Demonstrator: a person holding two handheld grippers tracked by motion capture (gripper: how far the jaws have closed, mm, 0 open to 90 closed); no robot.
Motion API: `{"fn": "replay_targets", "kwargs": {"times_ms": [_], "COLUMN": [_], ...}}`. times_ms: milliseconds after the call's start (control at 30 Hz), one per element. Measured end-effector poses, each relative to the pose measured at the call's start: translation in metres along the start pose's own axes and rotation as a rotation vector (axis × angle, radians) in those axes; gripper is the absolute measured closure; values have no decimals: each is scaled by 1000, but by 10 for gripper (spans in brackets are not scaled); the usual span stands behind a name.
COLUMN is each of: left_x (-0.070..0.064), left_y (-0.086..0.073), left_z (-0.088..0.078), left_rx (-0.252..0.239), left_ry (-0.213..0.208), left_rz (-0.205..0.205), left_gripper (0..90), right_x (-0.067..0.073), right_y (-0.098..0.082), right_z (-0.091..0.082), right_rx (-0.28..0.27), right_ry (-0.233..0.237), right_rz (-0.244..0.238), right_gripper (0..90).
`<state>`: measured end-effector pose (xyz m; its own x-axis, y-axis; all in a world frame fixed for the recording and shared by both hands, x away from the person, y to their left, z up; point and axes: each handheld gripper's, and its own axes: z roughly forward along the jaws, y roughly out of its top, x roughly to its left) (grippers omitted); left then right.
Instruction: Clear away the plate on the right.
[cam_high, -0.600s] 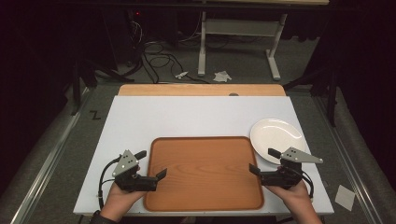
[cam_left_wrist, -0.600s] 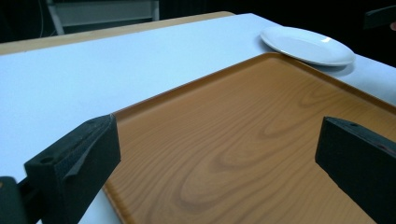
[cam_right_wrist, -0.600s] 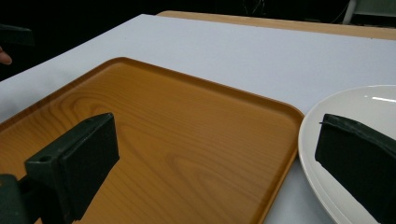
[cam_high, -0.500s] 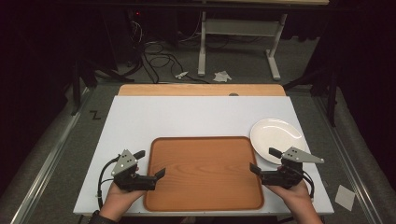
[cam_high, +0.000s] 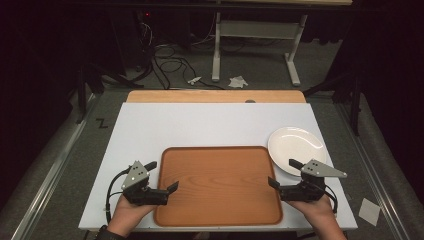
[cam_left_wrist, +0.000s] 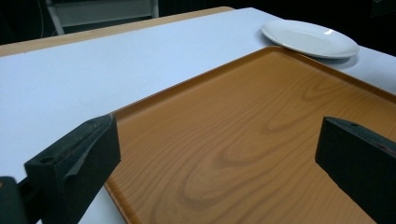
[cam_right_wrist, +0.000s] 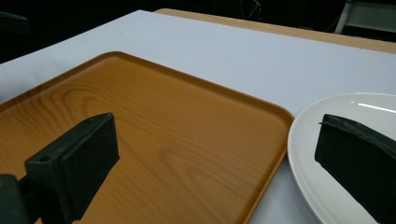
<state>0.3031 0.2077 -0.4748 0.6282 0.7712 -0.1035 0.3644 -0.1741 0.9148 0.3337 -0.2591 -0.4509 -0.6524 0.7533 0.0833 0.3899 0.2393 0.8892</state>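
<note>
A wood-grain tray lies empty on the white table top, near the front edge. My left gripper is open at the tray's left rim, one jaw over the table and the other over the tray. My right gripper is open at the tray's right rim, beside a white plate. In the left gripper view the tray spreads between the jaws, and the plate lies beyond its far corner. The right gripper view has one jaw over the tray and the other over the plate. Nothing is held.
A wooden strip runs along the table's far edge. On the floor beyond lie cables, scraps of paper and a desk frame. A metal rail runs along the floor at the left.
</note>
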Motion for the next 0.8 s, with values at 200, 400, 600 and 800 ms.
{"fn": "replay_targets", "kwargs": {"times_ms": [200,400,600,800], "left_x": [-2,0,1,1], "left_y": [0,2,1,0], "left_z": [0,-2,-1,-1], "left_rx": [-19,-39,-23,-23], "left_ry": [14,4,0,-6], "left_rz": [16,-19,-3,3], "left_gripper": [2,7,6,6], "right_x": [-2,-3,-6,-8], "right_y": [-1,-1,2,2], "right_z": [0,2,4,5], "right_rx": [-6,-19,-29,-15], "right_ry": [1,-5,-5,-20], "right_rz": [18,9,16,19], "right_gripper": [12,49,63,15]}}
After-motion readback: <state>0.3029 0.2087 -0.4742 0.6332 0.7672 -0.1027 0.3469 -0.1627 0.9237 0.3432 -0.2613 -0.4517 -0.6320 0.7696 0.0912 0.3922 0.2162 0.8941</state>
